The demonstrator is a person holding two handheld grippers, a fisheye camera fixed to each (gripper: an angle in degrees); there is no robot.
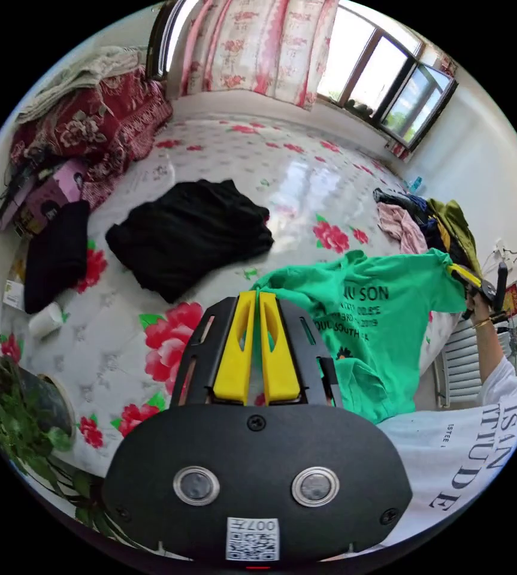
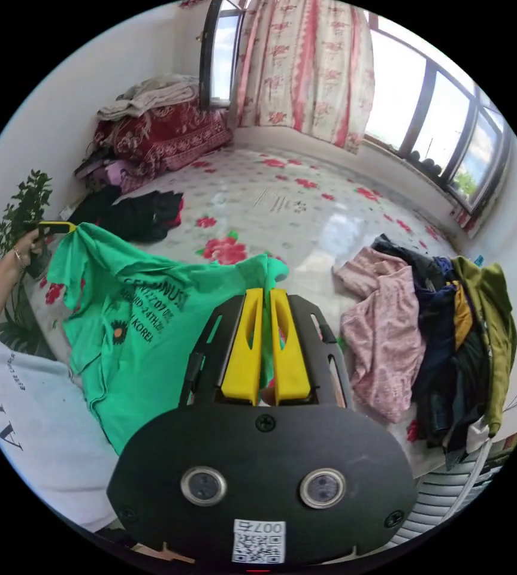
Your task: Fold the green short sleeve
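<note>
Both grippers are pinching the green shirt (image 1: 366,305) at its shoulders: left gripper (image 1: 257,294) and right gripper (image 2: 262,291), jaws closed on cloth. Shirt is hanging spread above the bed (image 1: 258,173), likely for laying flat.

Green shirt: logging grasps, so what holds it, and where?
Both grippers: left gripper and right gripper each pinch a top corner of the green shirt, apparently the shoulders.
</note>
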